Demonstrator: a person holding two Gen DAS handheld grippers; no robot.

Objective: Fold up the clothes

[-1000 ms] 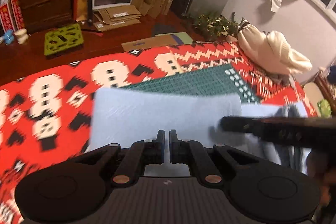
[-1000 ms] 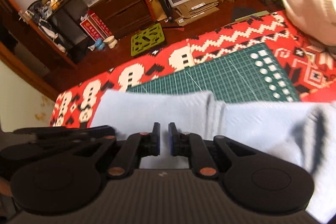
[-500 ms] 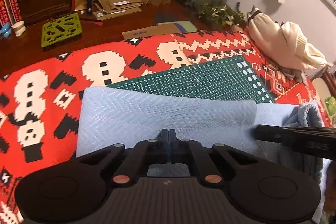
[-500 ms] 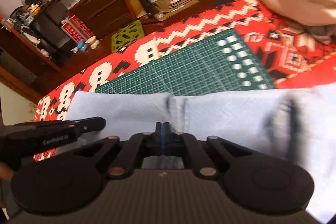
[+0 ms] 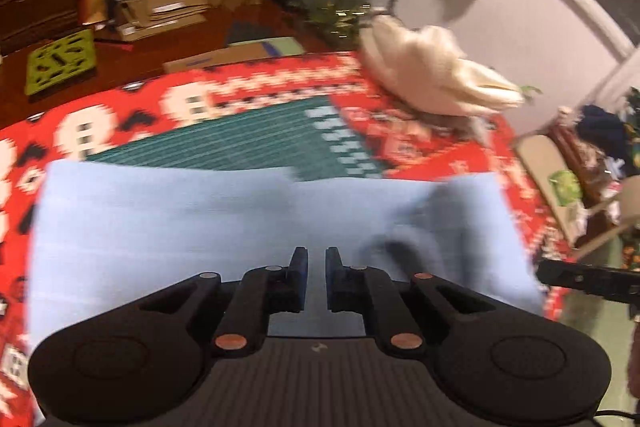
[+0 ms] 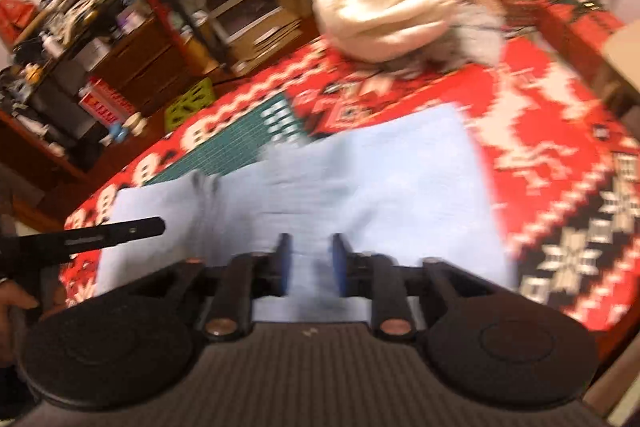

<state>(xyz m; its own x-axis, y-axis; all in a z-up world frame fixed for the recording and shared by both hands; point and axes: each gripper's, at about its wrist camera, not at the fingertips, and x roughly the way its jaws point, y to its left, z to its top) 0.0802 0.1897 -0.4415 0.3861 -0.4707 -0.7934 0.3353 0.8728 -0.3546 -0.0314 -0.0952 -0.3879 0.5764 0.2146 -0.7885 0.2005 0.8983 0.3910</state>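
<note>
A light blue garment (image 5: 180, 219) lies spread across the green cutting mat (image 5: 240, 143) and the red patterned blanket (image 5: 120, 115). My left gripper (image 5: 315, 255) hovers over its near edge. Its jaws are opening, a narrow gap shows, and no cloth is pinched between the pads. In the right wrist view the same blue garment (image 6: 400, 179) stretches to the right, with a crease at its left. My right gripper (image 6: 308, 243) is above it, jaws opening wider, with only the cloth below showing through the gap. Both views are blurred by motion.
A cream sweater (image 5: 432, 79) is heaped on grey cloth at the blanket's far right corner, also in the right wrist view as a cream sweater (image 6: 384, 15). Shelves, drawers, cardboard and a green crate (image 5: 60, 63) stand on the floor beyond. A chair with clutter (image 5: 568, 183) is at the right.
Half a second ago both grippers were shut at the garment's near edge; now both have their jaws apart. Both views have swung right, and the right gripper has moved away from the left one.
</note>
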